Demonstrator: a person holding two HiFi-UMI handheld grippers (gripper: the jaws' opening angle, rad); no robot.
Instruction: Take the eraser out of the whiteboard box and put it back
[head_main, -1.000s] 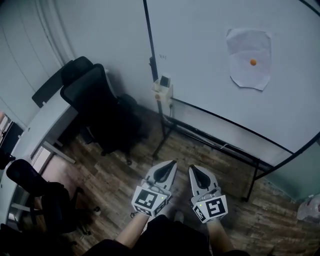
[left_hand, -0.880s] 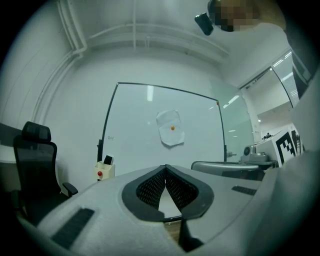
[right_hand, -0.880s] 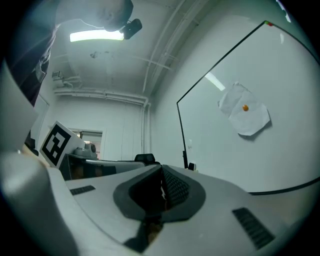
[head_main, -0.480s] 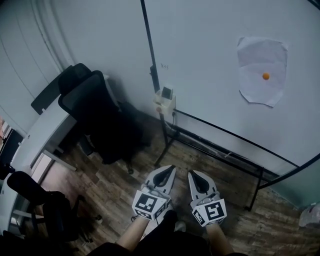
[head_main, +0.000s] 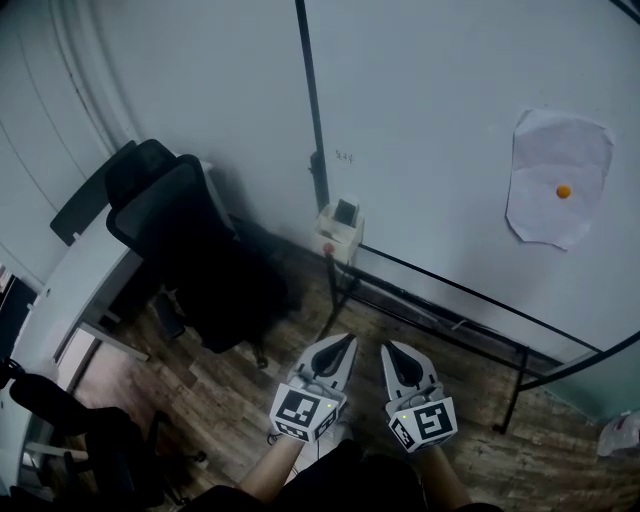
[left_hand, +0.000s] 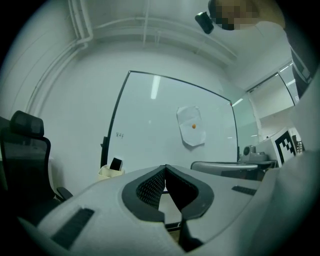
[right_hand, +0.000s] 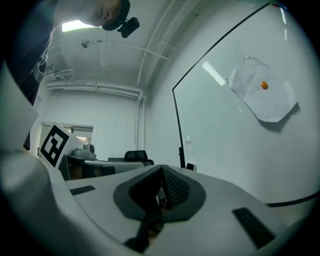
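A cream box (head_main: 339, 231) hangs on the whiteboard's left frame post, and a dark eraser (head_main: 346, 212) stands upright in it. The left gripper view shows the same box (left_hand: 110, 172) with the eraser (left_hand: 116, 164) sticking out. Both grippers are held level, low in the head view, well short of the box. My left gripper (head_main: 346, 342) is shut with nothing in it, its tips meeting in the left gripper view (left_hand: 164, 166). My right gripper (head_main: 386, 347) is shut and empty too (right_hand: 161, 167).
The whiteboard (head_main: 470, 150) on a black stand fills the wall ahead, with a sheet of paper (head_main: 555, 190) pinned by an orange magnet (head_main: 564, 191). A black office chair (head_main: 190, 250) and a grey desk (head_main: 70, 280) stand at left on the wood floor.
The view has shifted toward the whiteboard: the box and eraser sit lower and further right in the head view, and so does the paper. Both grippers stay shut, side by side.
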